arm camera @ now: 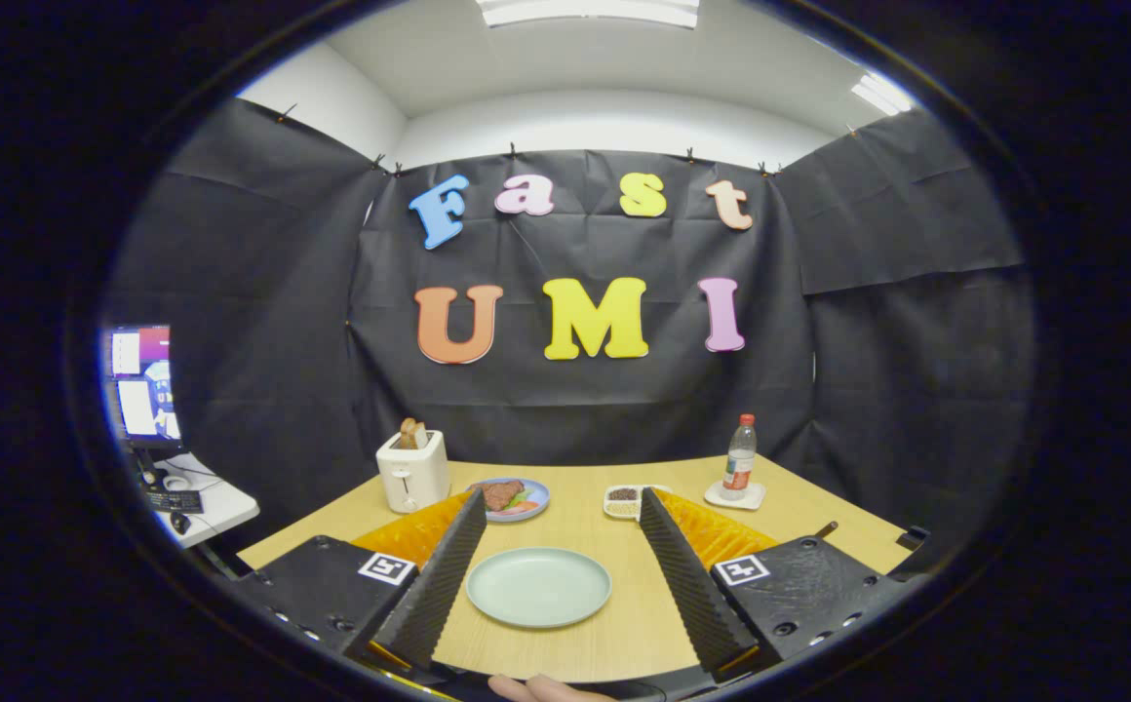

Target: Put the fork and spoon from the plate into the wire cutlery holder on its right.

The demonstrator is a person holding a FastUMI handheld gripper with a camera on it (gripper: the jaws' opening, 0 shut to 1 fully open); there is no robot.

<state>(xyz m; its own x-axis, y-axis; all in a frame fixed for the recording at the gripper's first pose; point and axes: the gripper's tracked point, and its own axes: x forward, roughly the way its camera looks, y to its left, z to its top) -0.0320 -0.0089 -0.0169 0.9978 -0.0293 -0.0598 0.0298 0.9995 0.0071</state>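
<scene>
The gripper (565, 565) hovers above the bench (624, 624), jaws spread wide and empty around the pale green plate (538, 586), which lies bare; no fork, spoon or holder is visible.

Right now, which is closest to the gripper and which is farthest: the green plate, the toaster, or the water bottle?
The gripper is open and holds nothing.
1. The green plate, bare, lies between the fingers.
2. The toaster, beyond the fingers on the left, by a plate of food.
3. The water bottle, beyond them on the right, looks slightly farther back, though it is close to call.
</scene>
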